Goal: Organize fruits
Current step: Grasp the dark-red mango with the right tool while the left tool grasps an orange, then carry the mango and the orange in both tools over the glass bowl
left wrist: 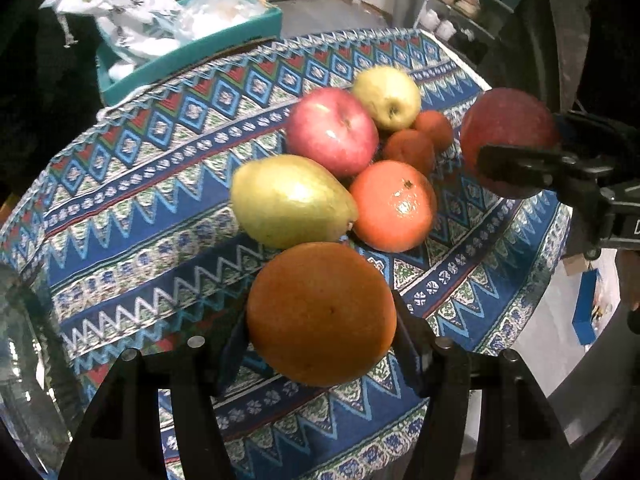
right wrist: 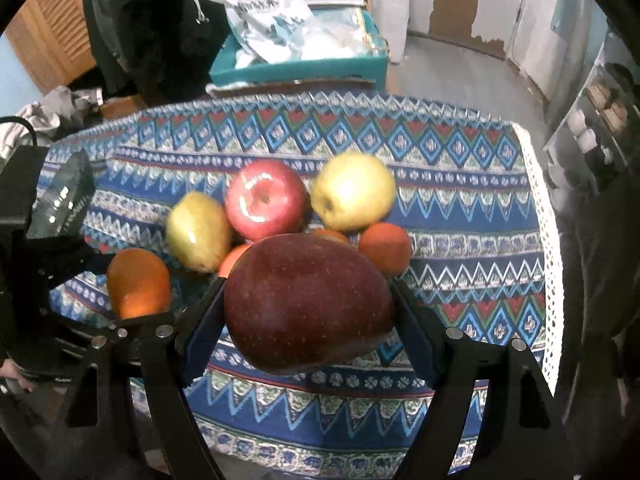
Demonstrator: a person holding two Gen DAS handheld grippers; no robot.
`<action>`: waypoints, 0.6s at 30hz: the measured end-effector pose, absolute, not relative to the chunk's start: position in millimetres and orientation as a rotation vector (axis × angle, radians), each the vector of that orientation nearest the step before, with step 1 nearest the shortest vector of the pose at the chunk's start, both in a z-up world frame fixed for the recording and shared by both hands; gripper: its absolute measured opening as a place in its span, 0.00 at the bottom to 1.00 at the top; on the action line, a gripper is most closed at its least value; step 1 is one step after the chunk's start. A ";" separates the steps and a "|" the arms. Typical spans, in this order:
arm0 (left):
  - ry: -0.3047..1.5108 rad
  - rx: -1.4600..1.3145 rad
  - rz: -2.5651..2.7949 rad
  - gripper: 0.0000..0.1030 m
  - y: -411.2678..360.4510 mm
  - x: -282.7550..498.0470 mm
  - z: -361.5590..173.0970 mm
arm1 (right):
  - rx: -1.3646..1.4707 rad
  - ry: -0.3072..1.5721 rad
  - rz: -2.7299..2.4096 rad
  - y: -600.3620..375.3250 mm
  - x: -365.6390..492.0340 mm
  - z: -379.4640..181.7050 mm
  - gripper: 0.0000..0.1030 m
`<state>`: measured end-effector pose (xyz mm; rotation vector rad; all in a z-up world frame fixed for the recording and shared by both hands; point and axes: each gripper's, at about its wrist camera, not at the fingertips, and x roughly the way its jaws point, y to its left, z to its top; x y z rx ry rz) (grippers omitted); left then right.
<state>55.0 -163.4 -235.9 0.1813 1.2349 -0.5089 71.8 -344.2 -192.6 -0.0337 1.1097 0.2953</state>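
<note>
Above the patterned bench (left wrist: 168,216), each gripper's fingers clamp a fruit, left gripper (left wrist: 320,354) the orange (left wrist: 320,314), right gripper (right wrist: 310,316) the dark apple (right wrist: 308,304); carry both level, clear of the pile.

Fruit pile (left wrist: 340,160) mid tablecloth (left wrist: 140,200); box (left wrist: 192,52) behind table; shelf (left wrist: 460,4) far right

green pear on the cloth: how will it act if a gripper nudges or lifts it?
The green pear lies on its side against the pink apple and an orange, so a nudge would probably roll it in a curve and shift them. Its glossy, tapered skin looks slippery; pads may slide toward the narrow end. Likely firm.
</note>
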 end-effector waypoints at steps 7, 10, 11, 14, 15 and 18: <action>1.156 0.172 -0.473 0.63 -138.5 46.5 -199.1 | -0.027 1.025 0.321 -332.2 69.8 -161.7 0.77; 1.125 0.151 -0.462 0.63 -138.7 51.2 -188.1 | -0.027 0.989 0.330 -326.7 68.2 -149.8 0.77; 1.116 0.150 -0.458 0.63 -139.2 53.1 -186.0 | -0.027 0.981 0.330 -325.5 67.9 -147.2 0.77; 1.077 0.146 -0.445 0.63 -129.5 49.8 -170.0 | -0.026 0.951 0.338 -320.7 66.1 -135.2 0.77; 1.071 0.142 -0.441 0.63 -130.4 50.7 -169.0 | -0.026 0.940 0.342 -318.3 65.5 -130.7 0.77; 1.052 0.119 -0.434 0.63 -122.4 48.6 -157.7 | -0.025 0.912 0.354 -311.3 62.9 -118.2 0.77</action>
